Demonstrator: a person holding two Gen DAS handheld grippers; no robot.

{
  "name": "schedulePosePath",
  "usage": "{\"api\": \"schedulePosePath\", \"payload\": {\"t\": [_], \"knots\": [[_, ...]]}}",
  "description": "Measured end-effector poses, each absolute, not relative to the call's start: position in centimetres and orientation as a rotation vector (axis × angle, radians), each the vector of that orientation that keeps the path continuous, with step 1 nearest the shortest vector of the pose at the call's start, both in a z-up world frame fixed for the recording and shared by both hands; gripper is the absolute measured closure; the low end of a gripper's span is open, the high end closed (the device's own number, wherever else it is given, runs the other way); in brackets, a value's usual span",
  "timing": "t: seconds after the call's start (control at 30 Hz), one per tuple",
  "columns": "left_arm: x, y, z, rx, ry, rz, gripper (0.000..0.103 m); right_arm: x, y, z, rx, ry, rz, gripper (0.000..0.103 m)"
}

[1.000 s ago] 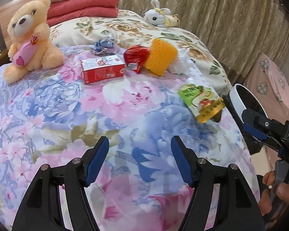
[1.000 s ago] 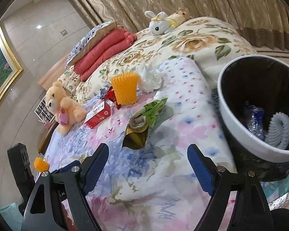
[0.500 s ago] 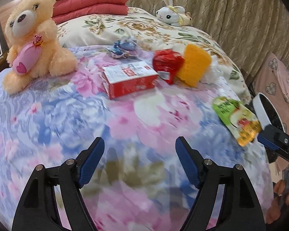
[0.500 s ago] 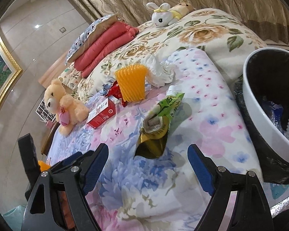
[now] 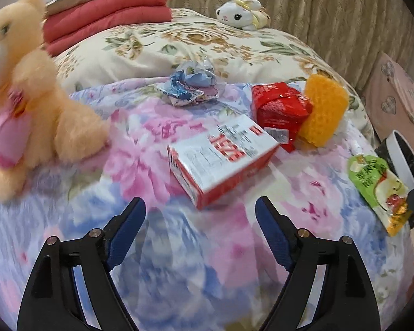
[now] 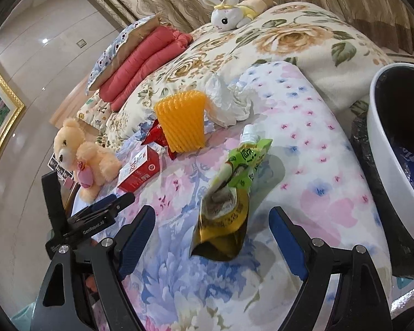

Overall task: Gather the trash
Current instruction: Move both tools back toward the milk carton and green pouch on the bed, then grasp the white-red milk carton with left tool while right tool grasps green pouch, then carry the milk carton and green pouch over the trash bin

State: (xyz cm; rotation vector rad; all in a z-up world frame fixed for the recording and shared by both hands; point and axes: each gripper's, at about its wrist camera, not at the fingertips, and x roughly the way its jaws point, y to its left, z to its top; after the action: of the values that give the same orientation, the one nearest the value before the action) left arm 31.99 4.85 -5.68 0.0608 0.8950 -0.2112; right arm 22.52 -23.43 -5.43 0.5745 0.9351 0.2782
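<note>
Trash lies on the floral bedspread. A red and white carton [image 5: 220,157] lies just beyond my open, empty left gripper [image 5: 200,215]. Behind it are a red wrapper [image 5: 278,109], an orange foam sleeve [image 5: 324,110] and a crumpled blue wrapper [image 5: 191,85]. A green drink pouch [image 6: 234,187] lies just ahead of my open, empty right gripper [image 6: 212,229]; it also shows in the left wrist view [image 5: 378,190]. The white bin [image 6: 394,149] with a black liner stands at the right of the bed.
A peach teddy bear [image 5: 27,102] sits left of the carton. A white rabbit toy [image 5: 240,13] and stacked red quilts [image 5: 107,19] lie at the head of the bed. Crumpled white tissue [image 6: 226,102] lies behind the orange sleeve [image 6: 180,121]. Curtains hang behind.
My left gripper has moved forward towards the carton, which now lies close in front of it. My right gripper has closed in on the green pouch, and the bin has slid to the right edge.
</note>
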Motion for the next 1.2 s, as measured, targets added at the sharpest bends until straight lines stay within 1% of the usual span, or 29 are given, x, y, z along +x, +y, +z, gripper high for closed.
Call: {"api": "schedulePosePath", "payload": {"t": [0.27, 0.43, 0.47, 0.5, 0.53, 0.57, 0.6, 0.67, 0.7, 1.0, 1.2], "knots": [[34.9, 4.6, -6.1, 0.1, 0.916, -0.262, 0.018, 24.1, -23.2, -6.1, 0.592, 0.953, 0.289, 0.017], [34.7, 3.4, -5.8, 0.142, 0.876, -0.278, 0.019, 24.7, -23.2, -7.1, 0.606, 0.975, 0.272, 0.018], [34.5, 2.9, -5.7, 0.166, 0.863, -0.274, 0.027, 24.7, -23.3, -7.2, 0.605, 0.975, 0.268, 0.019], [34.4, 2.6, -5.8, 0.184, 0.862, -0.269, 0.04, 24.7, -23.2, -7.2, 0.599, 0.974, 0.262, 0.023], [34.2, 2.2, -6.0, 0.203, 0.864, -0.258, 0.04, 24.6, -23.1, -7.3, 0.583, 0.973, 0.252, 0.027], [33.9, 2.0, -5.9, 0.214, 0.855, -0.247, 0.041, 24.6, -23.1, -7.4, 0.575, 0.975, 0.248, 0.039], [33.7, 1.9, -5.8, 0.215, 0.852, -0.247, 0.042, 24.5, -23.2, -7.5, 0.574, 0.98, 0.246, 0.056], [32.9, 1.6, -5.6, 0.183, 0.854, -0.272, 0.044, 24.3, -23.5, -7.7, 0.59, 0.983, 0.251, 0.066], [32.5, 1.6, -5.6, 0.174, 0.857, -0.269, 0.048, 24.0, -23.6, -7.7, 0.592, 0.981, 0.254, 0.072], [26.5, -0.2, -5.2, 0.036, 0.878, -0.281, 0.048, 21.2, -24.4, -6.5, 0.57, 0.935, 0.302, 0.073], [22.9, -2.6, -4.4, 0.0, 0.865, -0.313, 0.048, 19.3, -25.9, -5.8, 0.58, 0.909, 0.299, 0.073]]}}
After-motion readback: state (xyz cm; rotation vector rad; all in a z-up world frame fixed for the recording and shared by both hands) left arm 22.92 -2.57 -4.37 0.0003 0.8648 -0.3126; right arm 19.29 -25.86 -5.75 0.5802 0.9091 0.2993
